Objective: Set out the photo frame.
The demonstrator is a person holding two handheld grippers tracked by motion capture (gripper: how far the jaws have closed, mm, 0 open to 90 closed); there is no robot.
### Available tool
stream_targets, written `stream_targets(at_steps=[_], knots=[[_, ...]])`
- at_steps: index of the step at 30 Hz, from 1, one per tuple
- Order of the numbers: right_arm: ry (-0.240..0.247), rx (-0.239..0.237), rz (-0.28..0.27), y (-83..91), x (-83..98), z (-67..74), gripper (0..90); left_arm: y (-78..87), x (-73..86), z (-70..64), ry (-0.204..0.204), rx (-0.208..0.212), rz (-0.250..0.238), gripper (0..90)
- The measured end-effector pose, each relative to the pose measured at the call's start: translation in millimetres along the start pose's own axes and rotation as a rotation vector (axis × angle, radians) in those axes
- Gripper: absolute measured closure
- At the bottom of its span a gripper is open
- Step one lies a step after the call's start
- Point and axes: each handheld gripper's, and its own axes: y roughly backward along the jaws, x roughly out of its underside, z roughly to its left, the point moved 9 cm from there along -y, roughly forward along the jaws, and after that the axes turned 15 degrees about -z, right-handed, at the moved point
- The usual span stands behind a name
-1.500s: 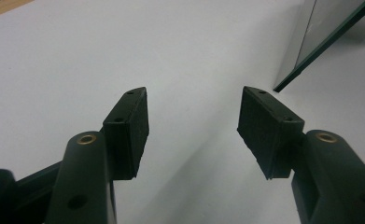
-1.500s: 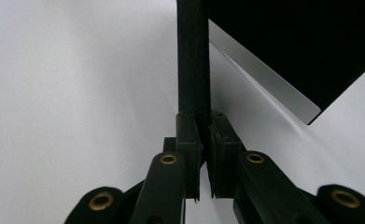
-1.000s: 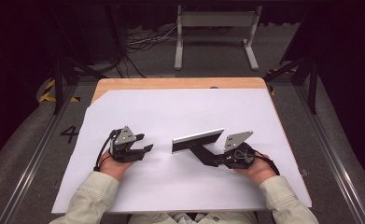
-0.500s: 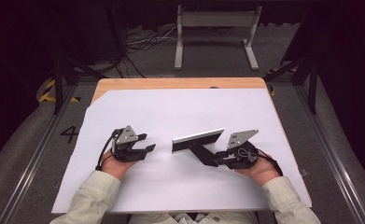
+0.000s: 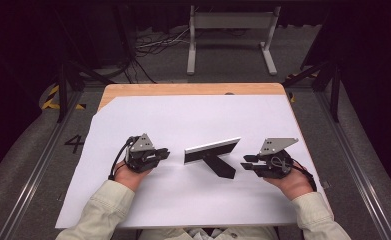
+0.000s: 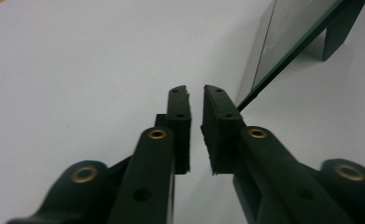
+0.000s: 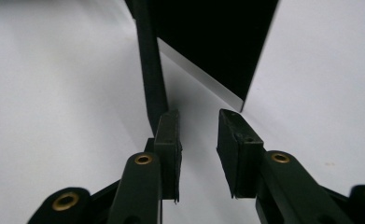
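Observation:
A black-backed panel (image 5: 212, 150) stands tilted on a black prop leg (image 5: 220, 166) in the middle of the white sheet (image 5: 183, 120). My left gripper (image 5: 164, 153) lies to its left and points at it. Its jaws have just been closing and now stand a narrow slit apart with nothing between them. In the left gripper view the gripper (image 6: 195, 91) sits just short of the panel's edge (image 6: 287, 42). My right gripper (image 5: 247, 162) rests to the right of the leg, a little apart. In the right gripper view the gripper (image 7: 196, 116) is open and empty, having opened slightly, with the leg (image 7: 150, 70) ahead of its left jaw.
The sheet covers most of a wooden table (image 5: 183, 89). A grey metal stand (image 5: 230, 22) and loose cables (image 5: 153, 45) lie on the floor beyond the far edge. Rails run along the floor on both sides.
My right gripper has let go of the prop leg and drawn back to the right. My left gripper has stayed in place while its jaws came together.

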Motion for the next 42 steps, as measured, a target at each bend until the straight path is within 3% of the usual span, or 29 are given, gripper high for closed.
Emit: stream_targets(at_steps=[4,9,12,16,23,30,33,42], knots=[[-0.013,0.025,-0.013,5.7,0.3,-5.0,70.2,-1.1,-4.2,-3.2,0.009,0.016,-0.007,89.8],[-0.013,0.072,-0.026,10.2,-1.3,-11.0,70.5,-4.4,-7.1,-8.8,0.02,0.039,-0.014,89.9],[-0.038,0.123,-0.045,14.8,-2.1,-18.7,70.3,-6.2,-7.3,-9.9,0.025,0.041,-0.016,89.9],[-0.06,0.143,-0.059,17.9,-2.1,-23.2,70.0,-10.4,-5.6,-11.5,0.024,0.041,-0.003,89.9],[-0.063,0.151,-0.061,19.2,-1.3,-25.1,69.2,-20.8,-3.4,-17.1,0.019,0.054,0.017,89.9],[-0.067,0.152,-0.064,20.6,-1.9,-25.8,68.9,-29.1,0.6,-23.0,0.026,0.074,0.078,89.9],[-0.067,0.149,-0.065,20.5,-2.0,-25.4,68.7,-30.5,1.9,-25.2,-0.013,0.085,0.108,89.9],[-0.071,0.138,-0.063,19.0,-1.3,-24.4,67.8,-40.0,8.9,-32.3,-0.045,0.118,0.175,90.0]])
